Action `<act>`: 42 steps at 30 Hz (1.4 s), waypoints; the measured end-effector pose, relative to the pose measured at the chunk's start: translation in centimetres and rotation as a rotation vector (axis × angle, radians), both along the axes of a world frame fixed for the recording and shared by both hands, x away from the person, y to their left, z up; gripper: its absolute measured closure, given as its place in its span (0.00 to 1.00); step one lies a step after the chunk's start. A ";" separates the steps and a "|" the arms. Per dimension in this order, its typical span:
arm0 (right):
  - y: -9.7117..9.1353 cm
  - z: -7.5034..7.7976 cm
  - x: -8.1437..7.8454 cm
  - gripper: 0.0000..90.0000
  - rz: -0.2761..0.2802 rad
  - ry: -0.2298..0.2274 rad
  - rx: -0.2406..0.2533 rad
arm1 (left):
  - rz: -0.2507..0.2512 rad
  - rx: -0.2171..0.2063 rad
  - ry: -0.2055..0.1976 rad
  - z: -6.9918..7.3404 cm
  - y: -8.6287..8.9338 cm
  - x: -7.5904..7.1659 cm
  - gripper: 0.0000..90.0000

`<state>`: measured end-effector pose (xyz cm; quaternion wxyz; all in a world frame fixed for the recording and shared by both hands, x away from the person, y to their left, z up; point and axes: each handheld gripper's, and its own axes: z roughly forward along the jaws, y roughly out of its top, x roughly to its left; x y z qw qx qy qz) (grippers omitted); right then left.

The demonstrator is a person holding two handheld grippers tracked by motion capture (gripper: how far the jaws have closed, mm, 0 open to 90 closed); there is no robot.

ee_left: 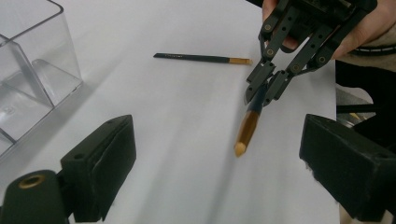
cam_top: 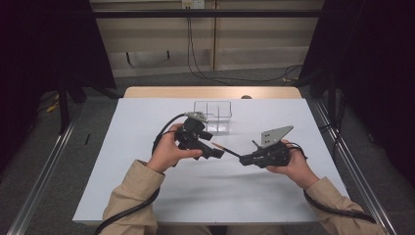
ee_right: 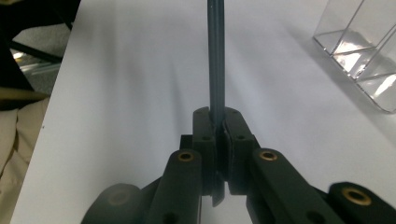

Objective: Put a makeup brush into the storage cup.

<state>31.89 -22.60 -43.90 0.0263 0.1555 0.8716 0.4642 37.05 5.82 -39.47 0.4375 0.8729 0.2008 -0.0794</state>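
pencil (ee_left: 250, 122): slim dark shaft, tan tip, pinched in right gripper (ee_left: 265, 91) above table | left gripper (ee_left: 219, 158): jaws spread, nothing between | second pencil (ee_left: 201, 58): lying flat | clear plastic box (cam_top: 213, 115): rigid, divided | table (cam_top: 147, 127): smooth white | floor: grey

A white counter (cam_top: 147, 186) stands on grey floor (cam_top: 93, 122), dark curtains (cam_top: 49, 44) at both sides, a beige wall (cam_top: 254, 39) behind.
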 end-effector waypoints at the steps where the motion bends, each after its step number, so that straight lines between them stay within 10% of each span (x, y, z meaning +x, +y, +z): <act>1: 0.0 0.0 0.0 0.95 -0.006 0.000 0.012 | 0.004 -0.004 -0.007 -0.1 0.0 0.0 0.12; 29: 0.8 0.3 -0.1 0.95 -0.116 0.002 0.163 | 0.070 -0.177 -0.058 -0.6 -0.1 -0.3 0.41; 42: 1.8 0.4 -0.1 0.95 -0.134 0.009 0.173 | 0.079 -0.219 0.007 -0.9 -0.3 -0.5 0.65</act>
